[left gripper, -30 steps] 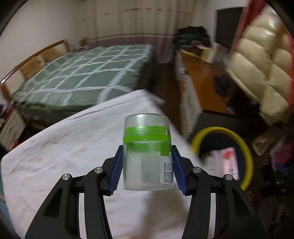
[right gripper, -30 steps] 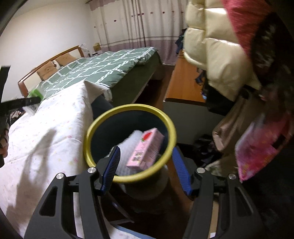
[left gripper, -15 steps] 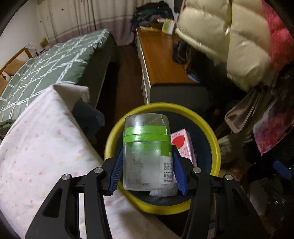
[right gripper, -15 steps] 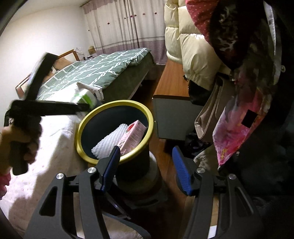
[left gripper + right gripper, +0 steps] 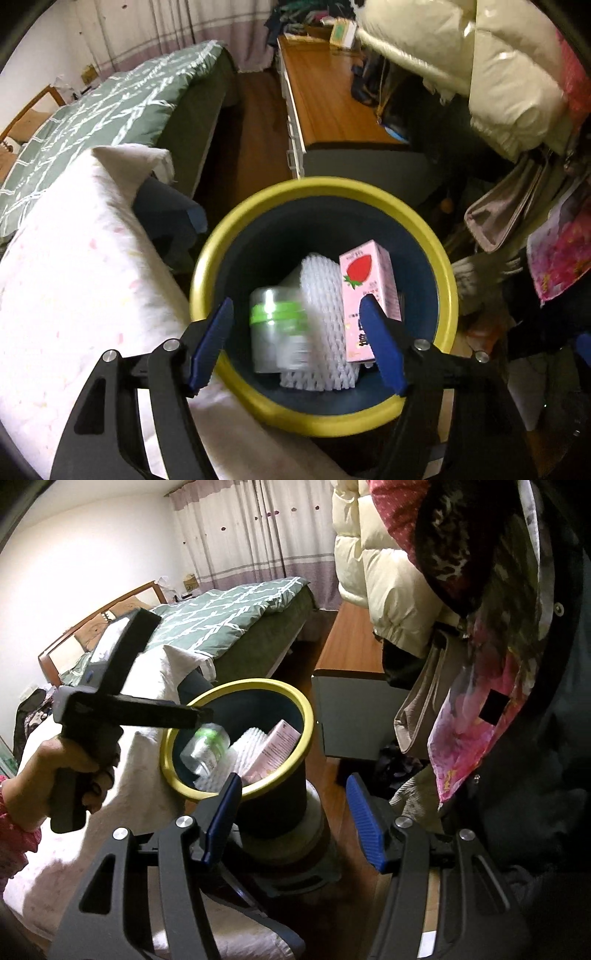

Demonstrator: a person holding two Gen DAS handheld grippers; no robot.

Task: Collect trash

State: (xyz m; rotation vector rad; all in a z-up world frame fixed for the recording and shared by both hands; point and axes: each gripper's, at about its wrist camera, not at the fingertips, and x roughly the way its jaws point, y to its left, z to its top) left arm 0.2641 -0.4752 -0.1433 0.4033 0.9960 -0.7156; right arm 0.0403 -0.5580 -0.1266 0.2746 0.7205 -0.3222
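Observation:
A dark trash bin with a yellow rim stands beside the white-covered bed; it also shows in the right wrist view. My left gripper is open just above the bin's near rim. A clear plastic jar with a green band is free of the fingers and blurred inside the bin, also seen in the right wrist view. Beside it lie white foam netting and a pink strawberry carton. My right gripper is open and empty, in front of the bin's base.
A white flowered sheet covers the bed on the left. A green quilted bed lies behind. A wooden desk stands behind the bin. Coats and bags hang close on the right. The person's hand holds the left gripper.
My left gripper carried the jar from over the bed to above the bin, then opened; the jar has left the fingers and sits blurred inside the bin. The right gripper drew back slightly.

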